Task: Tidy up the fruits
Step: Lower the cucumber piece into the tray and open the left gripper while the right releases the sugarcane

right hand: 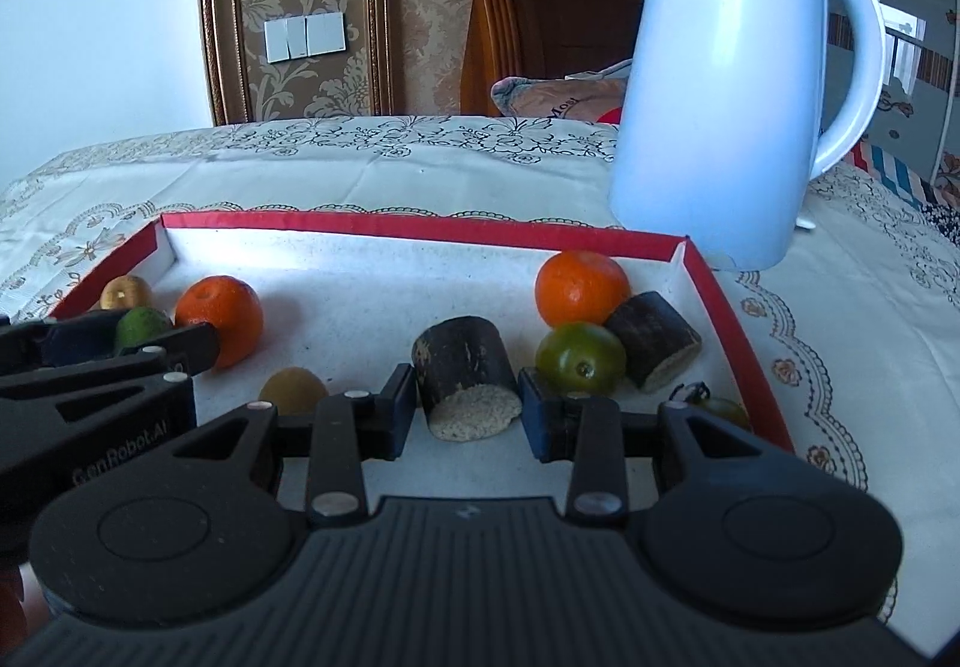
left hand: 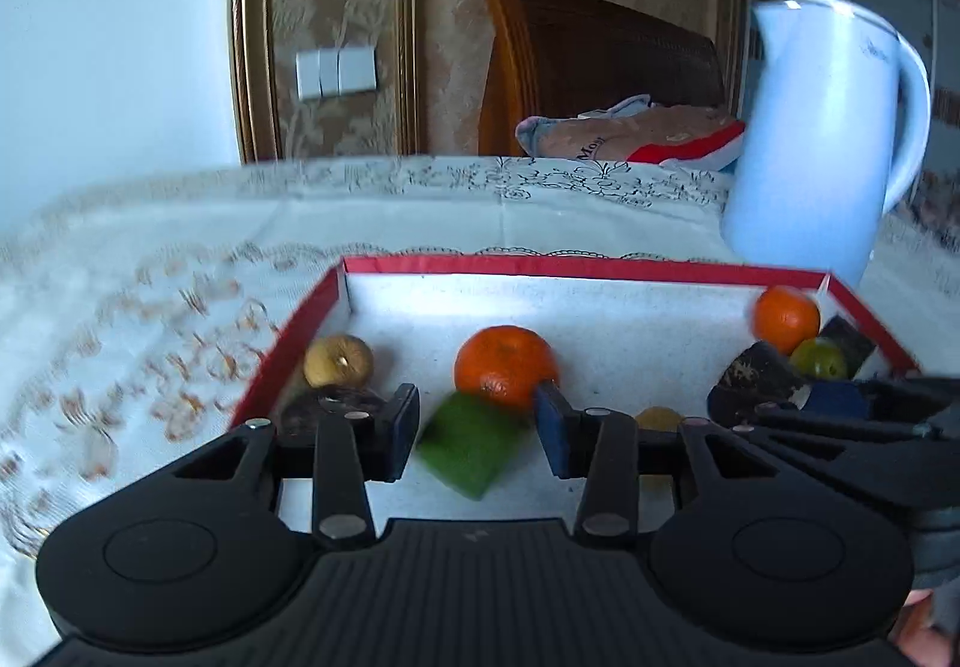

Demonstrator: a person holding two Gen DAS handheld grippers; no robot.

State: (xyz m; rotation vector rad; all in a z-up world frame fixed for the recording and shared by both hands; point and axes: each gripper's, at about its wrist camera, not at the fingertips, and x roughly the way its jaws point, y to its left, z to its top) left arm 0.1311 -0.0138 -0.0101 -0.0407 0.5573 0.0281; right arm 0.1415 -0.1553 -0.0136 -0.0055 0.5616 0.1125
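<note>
A red-rimmed tray (right hand: pixel 420 226) holds the fruits. My left gripper (left hand: pixel 477 436) is open, with a blurred green fruit (left hand: pixel 471 445) between its jaws; I cannot tell if the fingers touch it. An orange (left hand: pixel 505 364) lies just beyond it and a tan fruit (left hand: pixel 338 361) sits in the left corner. My right gripper (right hand: pixel 462 418) is open around a dark sugarcane piece (right hand: pixel 465 367), fingers beside it. Behind lie a green fruit (right hand: pixel 579 356), an orange (right hand: pixel 577 286) and another cane piece (right hand: pixel 654 337). A tan fruit (right hand: pixel 293 390) lies front left.
A white electric kettle (right hand: pixel 726 85) stands on the embroidered tablecloth (right hand: pixel 420 163) just behind the tray's right corner. A dark-stemmed green tomato (right hand: pixel 723 408) lies by the tray's right wall. A wooden headboard and pillow are behind the table.
</note>
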